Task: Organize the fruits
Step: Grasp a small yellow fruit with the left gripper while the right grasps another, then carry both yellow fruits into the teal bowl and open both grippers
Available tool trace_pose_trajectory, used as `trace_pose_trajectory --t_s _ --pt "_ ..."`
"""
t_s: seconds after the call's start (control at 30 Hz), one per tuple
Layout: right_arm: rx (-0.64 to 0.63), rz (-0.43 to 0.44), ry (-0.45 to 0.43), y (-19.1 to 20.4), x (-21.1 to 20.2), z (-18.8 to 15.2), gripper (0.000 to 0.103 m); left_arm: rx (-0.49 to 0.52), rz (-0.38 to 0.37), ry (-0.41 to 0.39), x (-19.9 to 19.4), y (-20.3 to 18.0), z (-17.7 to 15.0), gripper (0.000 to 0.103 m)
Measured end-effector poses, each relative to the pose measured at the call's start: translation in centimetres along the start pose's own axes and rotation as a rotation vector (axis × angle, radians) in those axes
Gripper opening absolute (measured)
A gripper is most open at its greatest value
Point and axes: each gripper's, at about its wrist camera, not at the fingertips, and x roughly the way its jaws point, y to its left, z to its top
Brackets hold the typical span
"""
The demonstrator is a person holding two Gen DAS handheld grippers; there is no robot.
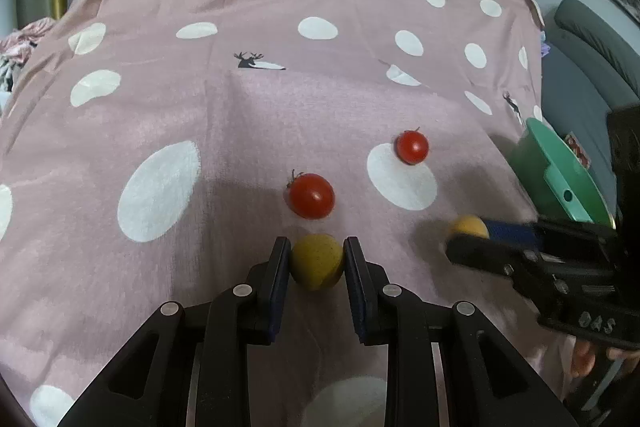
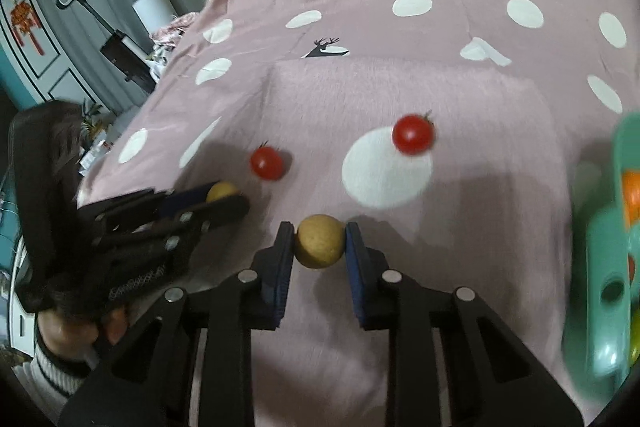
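Care with squeeze matters most here, I judge: these small round fruits will roll or pop out, so I should keep each pinch across the middle and carry level toward the green basket (image 2: 608, 259) on my right.

My left claw (image 1: 317, 259) is narrowed around a yellow-green fruit (image 1: 317, 261), pads touching both its sides. My right claw (image 2: 320, 243) likewise grips a tan fruit (image 2: 320, 241). Whether either fruit is lifted off the spotted cloth (image 1: 200, 107) I cannot tell.

Farther out, two cherry tomatoes, the near tomato (image 1: 311, 195) and the far tomato (image 1: 412, 147), lie loose on the cloth.
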Motion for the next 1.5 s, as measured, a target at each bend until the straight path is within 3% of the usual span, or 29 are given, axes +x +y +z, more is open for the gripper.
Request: trace_pose_trajectory --t_s 0.3,0.7,1.17,1.5 --pt "0.030 0.074 -0.041 -0.6 -2.6 -3.1 0.026 0.038 0.040 -0.033 -1.8 -2.5 -0.8 0.027" --pt "0.030 0.144 -0.106 -2.5 -5.4 -3.9 0.026 0.076 0.112 -0.037 -3.0 -6.1 -1.1 0.027" --pt "-0.013 0.159 -0.230 -5.1 -9.9 -3.1 0.026 0.141 0.140 -0.056 -3.7 -10.6 1.3 0.027" --pt "0.029 0.139 -0.338 -8.9 -13.1 -2.6 0.026 0.211 0.151 -0.080 -3.9 -14.3 3.3 0.027"
